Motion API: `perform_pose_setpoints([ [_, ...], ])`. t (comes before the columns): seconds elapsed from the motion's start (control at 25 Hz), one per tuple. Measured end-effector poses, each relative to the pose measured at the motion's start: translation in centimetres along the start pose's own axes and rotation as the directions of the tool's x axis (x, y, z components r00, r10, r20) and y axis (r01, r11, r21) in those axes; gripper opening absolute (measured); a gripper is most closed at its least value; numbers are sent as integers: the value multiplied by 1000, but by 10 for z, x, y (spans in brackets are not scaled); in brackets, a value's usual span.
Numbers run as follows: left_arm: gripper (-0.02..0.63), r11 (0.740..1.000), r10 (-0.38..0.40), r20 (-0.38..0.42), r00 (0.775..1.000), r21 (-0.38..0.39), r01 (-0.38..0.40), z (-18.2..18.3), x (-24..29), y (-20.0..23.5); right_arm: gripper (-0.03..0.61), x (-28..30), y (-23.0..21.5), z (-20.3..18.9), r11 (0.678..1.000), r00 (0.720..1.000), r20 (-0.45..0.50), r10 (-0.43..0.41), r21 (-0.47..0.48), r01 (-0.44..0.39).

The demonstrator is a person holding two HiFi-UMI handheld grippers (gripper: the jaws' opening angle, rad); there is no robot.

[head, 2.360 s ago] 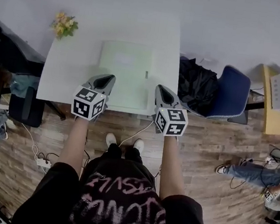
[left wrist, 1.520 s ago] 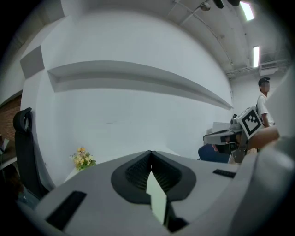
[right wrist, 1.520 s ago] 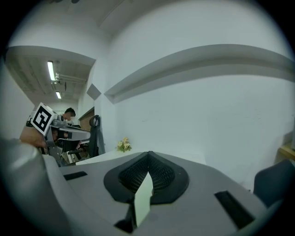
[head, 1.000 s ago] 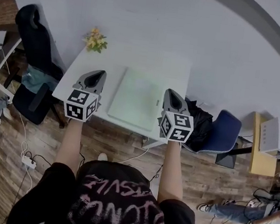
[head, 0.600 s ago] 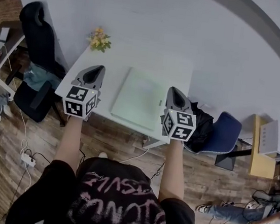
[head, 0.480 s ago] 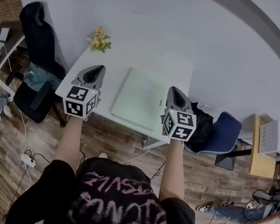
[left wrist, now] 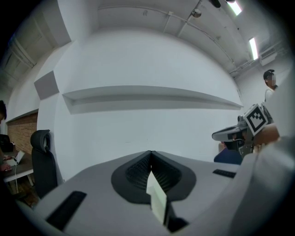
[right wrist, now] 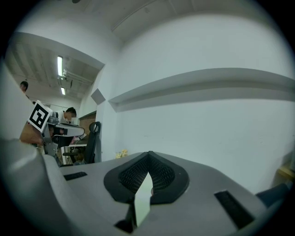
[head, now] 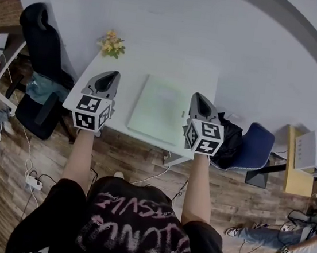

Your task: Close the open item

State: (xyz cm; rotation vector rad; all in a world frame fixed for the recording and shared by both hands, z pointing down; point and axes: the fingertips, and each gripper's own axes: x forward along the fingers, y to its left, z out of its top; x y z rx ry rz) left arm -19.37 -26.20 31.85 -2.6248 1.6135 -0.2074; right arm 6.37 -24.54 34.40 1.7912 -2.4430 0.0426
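1. While both grippers are held up over the near part of the table, a black office chair stands just beside the table's left edge, on the wooden floor.
2. A bunch of yellow flowers sits at the table's far left corner, near the white wall. The tabletop between the flowers and the pale green item is bare.
3. Left gripper: over the table's near left corner. Its own view shows the jaws clenched together with nothing between them, facing the wall.
4. The pale green item lies flat and closed in the middle of the table, between the two grippers and apart from both. Its near edge runs close to the table's near edge. There is open tabletop on its left and beyond its far edge.
5. Right gripper: over the table's right edge, just beside the item's right edge. Jaws clenched together, empty.
6. Room on the right is tight: a blue chair carrying a black bundle stands just beside the table's right edge.
7. A yellow stand with a white box is further right, well apart.
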Motion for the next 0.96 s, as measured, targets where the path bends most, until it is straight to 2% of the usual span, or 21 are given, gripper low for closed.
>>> perform_pose_setpoints([
  [0.96, 2, 999, -40, 4, 999, 11, 40, -2, 13, 7, 6, 12, -2, 8, 999, 999, 24, -36, 0, 36],
])
